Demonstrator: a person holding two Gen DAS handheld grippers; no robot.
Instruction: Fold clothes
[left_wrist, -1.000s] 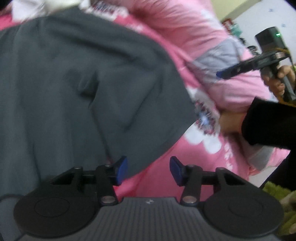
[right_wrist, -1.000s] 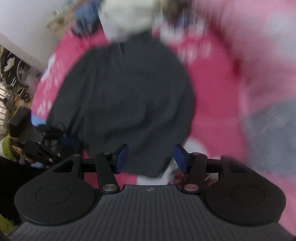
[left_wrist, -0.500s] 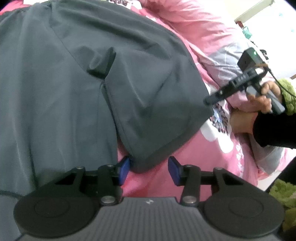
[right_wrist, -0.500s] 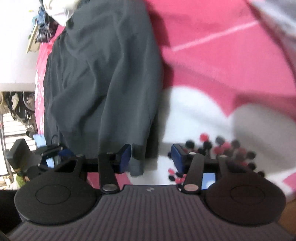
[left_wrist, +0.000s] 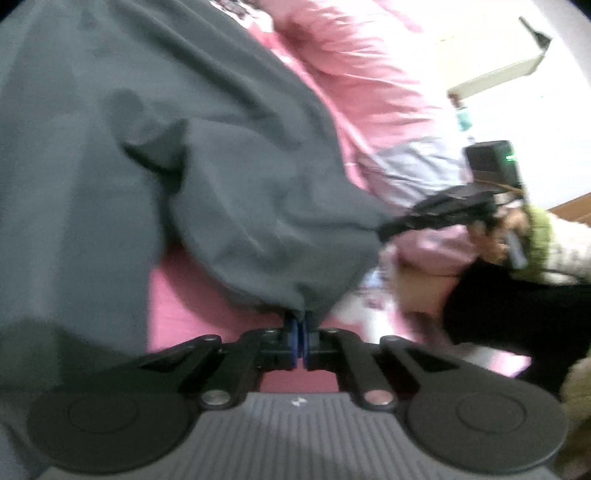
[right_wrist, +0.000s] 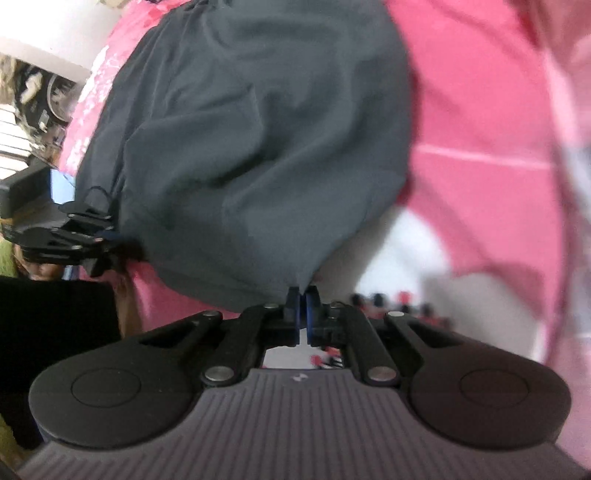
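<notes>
The dark grey garment (left_wrist: 155, 155) is filling the left and centre of the left wrist frame, lying on the pink bedspread (left_wrist: 207, 310). At lower centre the left gripper (left_wrist: 297, 334) is pinching its hem. At centre right the right gripper (left_wrist: 391, 224) is pinching another edge, as its own view shows (right_wrist: 303, 309). No containers are showing.

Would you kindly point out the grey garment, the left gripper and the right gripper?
grey garment (left_wrist: 229, 177): left wrist view, middle of the cloth.
left gripper (left_wrist: 298, 325): left wrist view, between the fingertips pinching the hem.
right gripper (right_wrist: 303, 301): right wrist view, between the fingertips pinching the hem.
</notes>
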